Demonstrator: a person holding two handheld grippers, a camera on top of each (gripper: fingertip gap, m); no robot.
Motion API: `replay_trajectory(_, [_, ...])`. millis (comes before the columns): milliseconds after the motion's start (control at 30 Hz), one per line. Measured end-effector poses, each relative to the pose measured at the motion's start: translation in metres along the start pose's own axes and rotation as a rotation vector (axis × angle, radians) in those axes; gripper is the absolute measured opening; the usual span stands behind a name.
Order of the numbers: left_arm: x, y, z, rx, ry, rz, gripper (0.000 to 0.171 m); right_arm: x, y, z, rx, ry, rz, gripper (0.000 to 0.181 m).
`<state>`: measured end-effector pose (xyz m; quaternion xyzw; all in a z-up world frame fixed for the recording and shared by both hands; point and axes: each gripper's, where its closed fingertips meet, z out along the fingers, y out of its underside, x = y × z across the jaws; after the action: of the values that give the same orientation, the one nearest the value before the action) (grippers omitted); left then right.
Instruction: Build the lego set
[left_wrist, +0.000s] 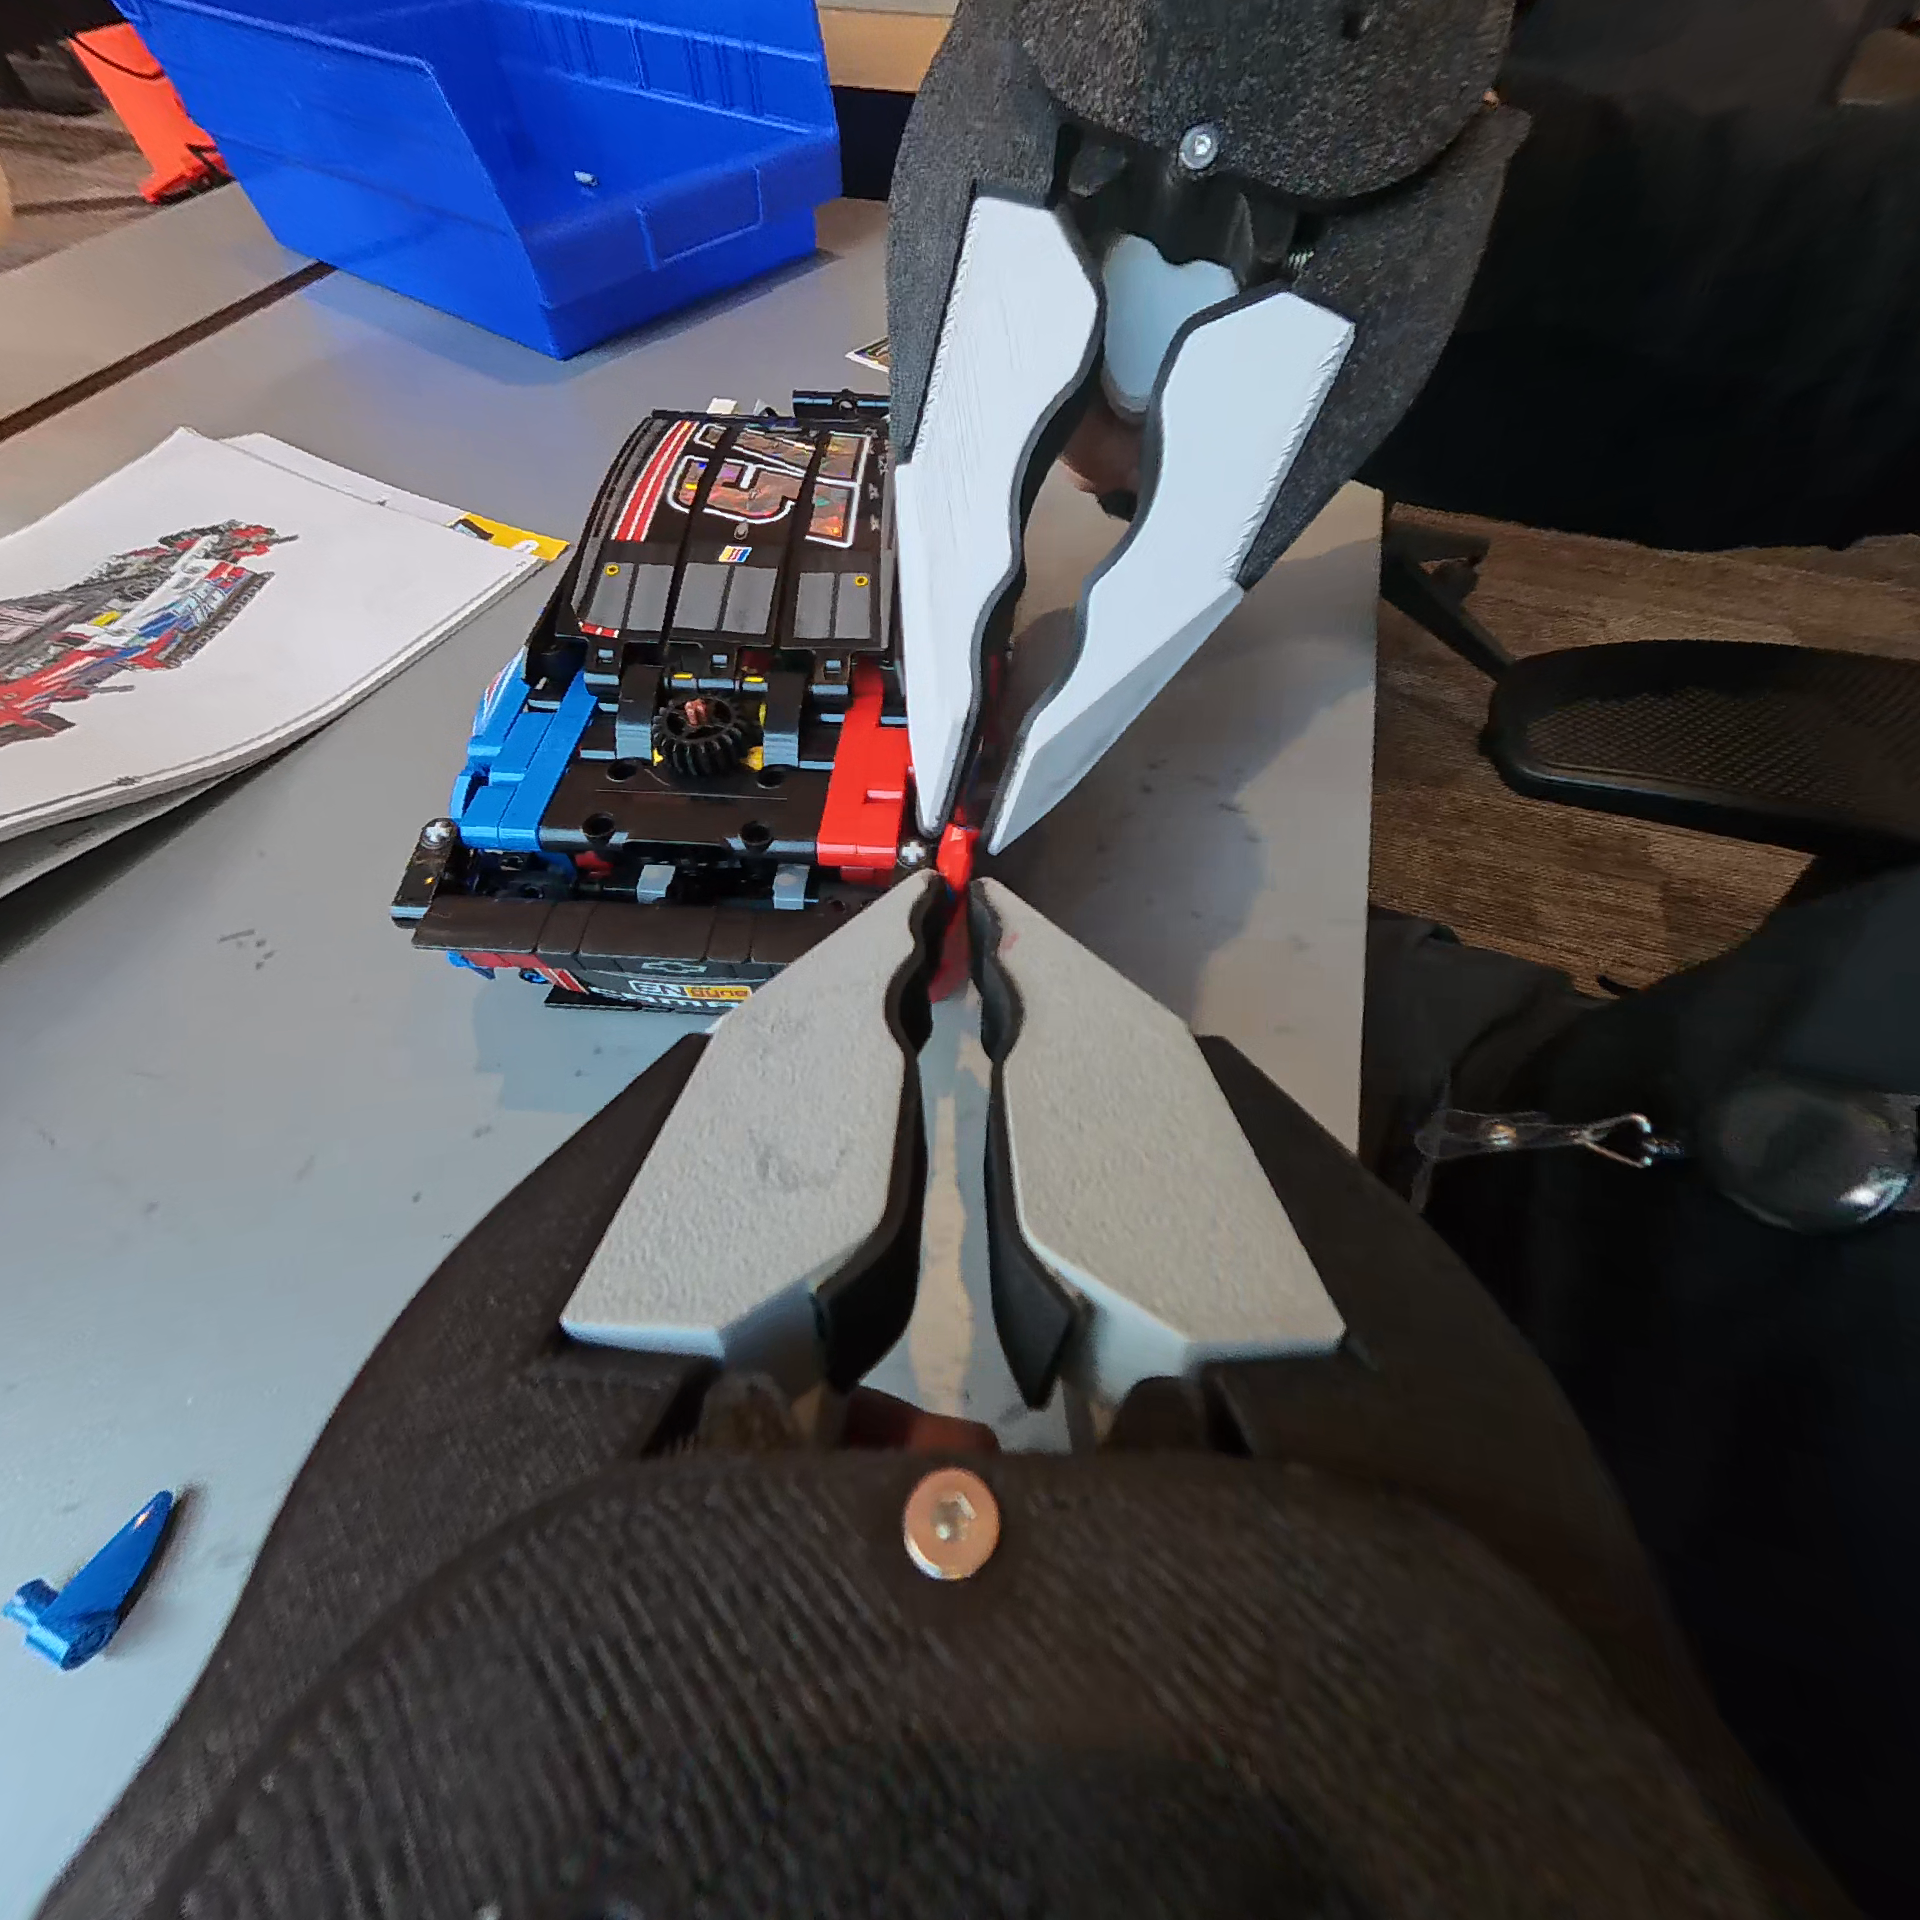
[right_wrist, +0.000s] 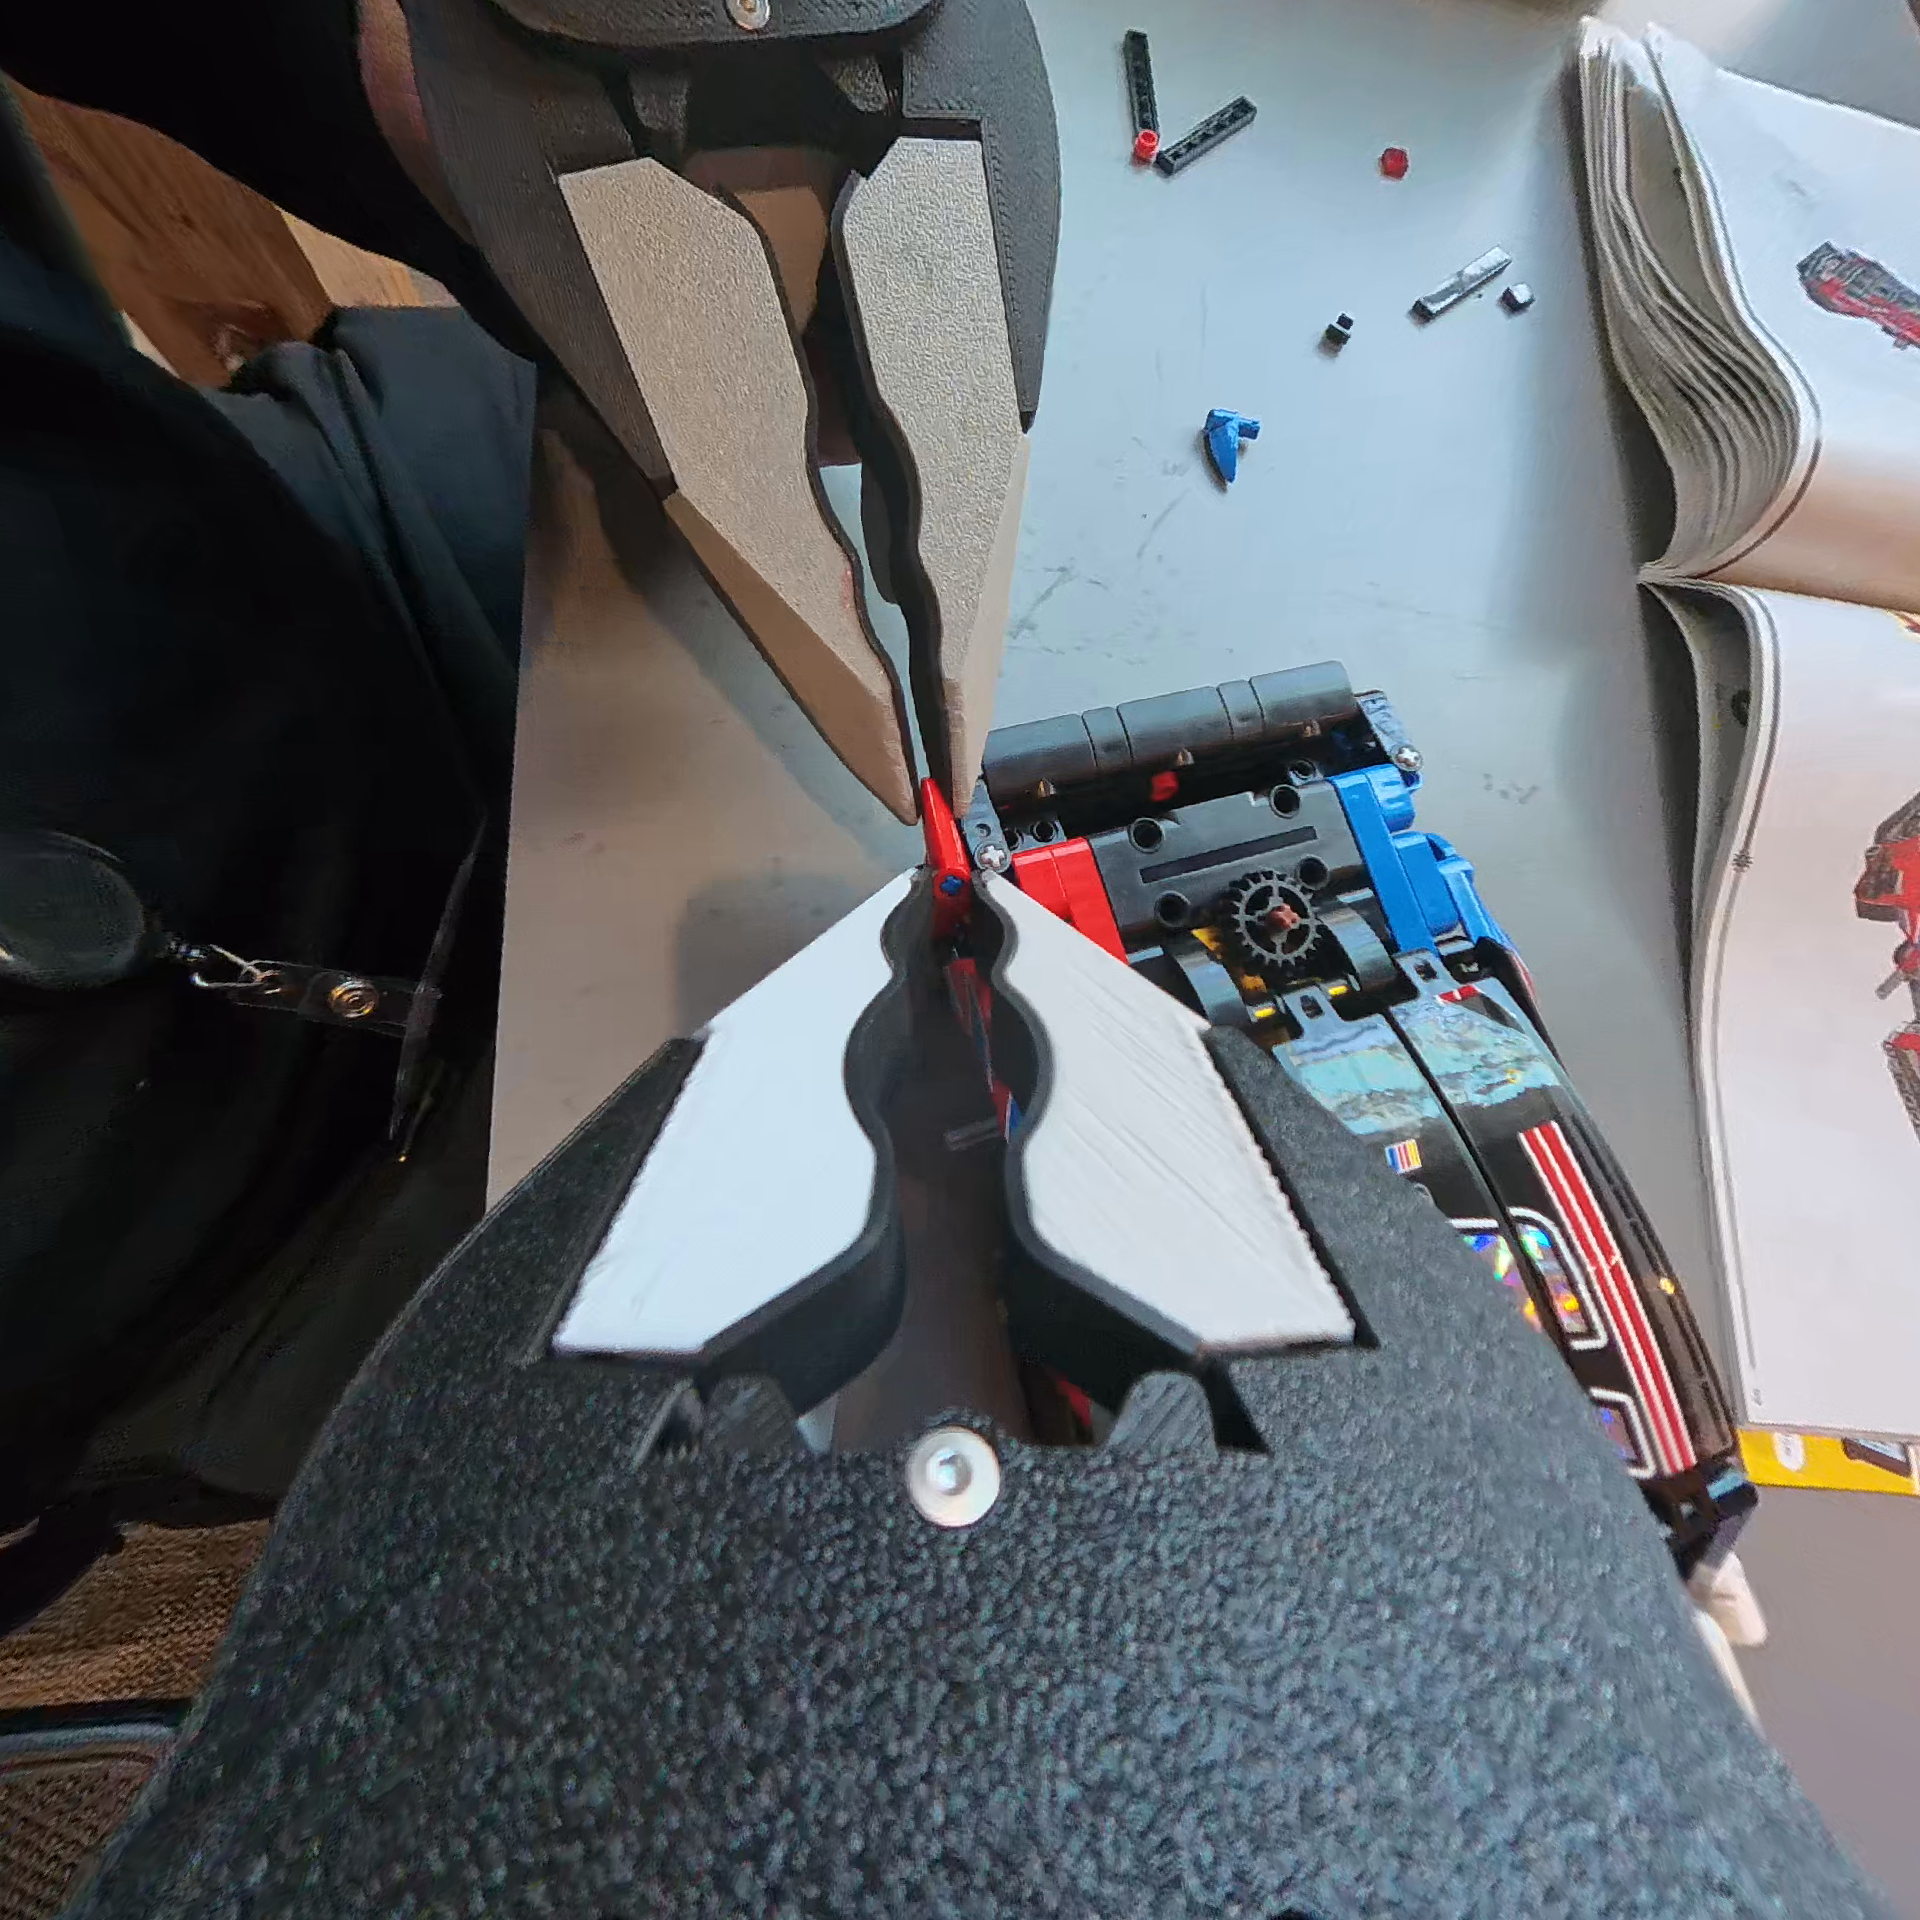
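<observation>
A small red lego piece (left_wrist: 956, 850) is pinched from both sides at the rear right corner of the lego car (left_wrist: 707, 717). My left gripper (left_wrist: 951, 896), with grey fingers, is shut on its near end. My right gripper (left_wrist: 961, 834), with white fingers, comes from the far side and is shut on the other end. In the right wrist view the red piece (right_wrist: 940, 840) has a blue pin and sits between my right gripper (right_wrist: 945, 888) and my left gripper (right_wrist: 938, 805), beside the car (right_wrist: 1299, 914). The car is black with red and blue sides.
An open instruction booklet (left_wrist: 208, 644) lies left of the car, also in the right wrist view (right_wrist: 1818, 935). A blue bin (left_wrist: 520, 156) stands behind it. A loose blue piece (left_wrist: 94, 1579) (right_wrist: 1226, 442) and several small black pieces (right_wrist: 1195, 114) lie on the grey table (left_wrist: 260, 1143). The table edge and a chair (left_wrist: 1714, 727) are to the right.
</observation>
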<state>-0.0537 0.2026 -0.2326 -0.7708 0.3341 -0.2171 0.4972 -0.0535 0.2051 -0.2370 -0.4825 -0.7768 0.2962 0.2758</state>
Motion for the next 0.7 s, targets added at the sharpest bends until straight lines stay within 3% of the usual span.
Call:
replay_trajectory(167, [-0.0039, 0.0023, -0.0006, -0.01, -0.03, -0.041, 0.0, 0.0024, -0.0005, 0.0019, 0.023, 0.021, 0.008, 0.006])
replay_trajectory(367, [-0.0029, 0.0062, -0.0017, -0.034, -0.084, -0.031, 0.0, 0.0017, 0.003, -0.0036, 0.015, 0.163, -0.082, 0.013])
replay_trajectory(700, [-0.002, -0.0006, -0.0068, 0.027, -0.085, -0.07, 0.0, -0.005, 0.0, 0.0028, 0.003, 0.24, -0.15, 0.017])
